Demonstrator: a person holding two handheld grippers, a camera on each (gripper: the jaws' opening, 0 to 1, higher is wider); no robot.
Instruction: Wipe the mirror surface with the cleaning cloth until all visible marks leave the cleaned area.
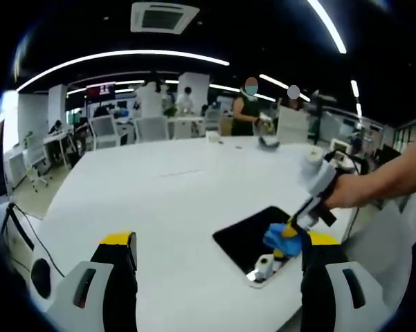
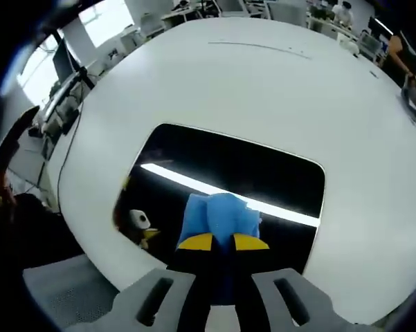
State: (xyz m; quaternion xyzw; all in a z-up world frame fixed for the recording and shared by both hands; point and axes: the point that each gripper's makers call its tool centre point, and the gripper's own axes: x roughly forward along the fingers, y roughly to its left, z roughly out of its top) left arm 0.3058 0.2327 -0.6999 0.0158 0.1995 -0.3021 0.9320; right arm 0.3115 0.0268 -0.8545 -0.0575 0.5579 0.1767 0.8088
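One gripper [image 2: 223, 242] presses cloth [image 2: 220, 216] onto mirror [image 2: 263, 173].

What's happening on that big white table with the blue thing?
A person is cleaning a flat rectangular mirror lying on the big white table. The right gripper is shut on a bunched blue cleaning cloth and presses it against the glass near the mirror's near edge. The left gripper hangs open over the table beside the mirror, holding nothing. Ceiling lights reflect in the glass, so any marks are hard to see.
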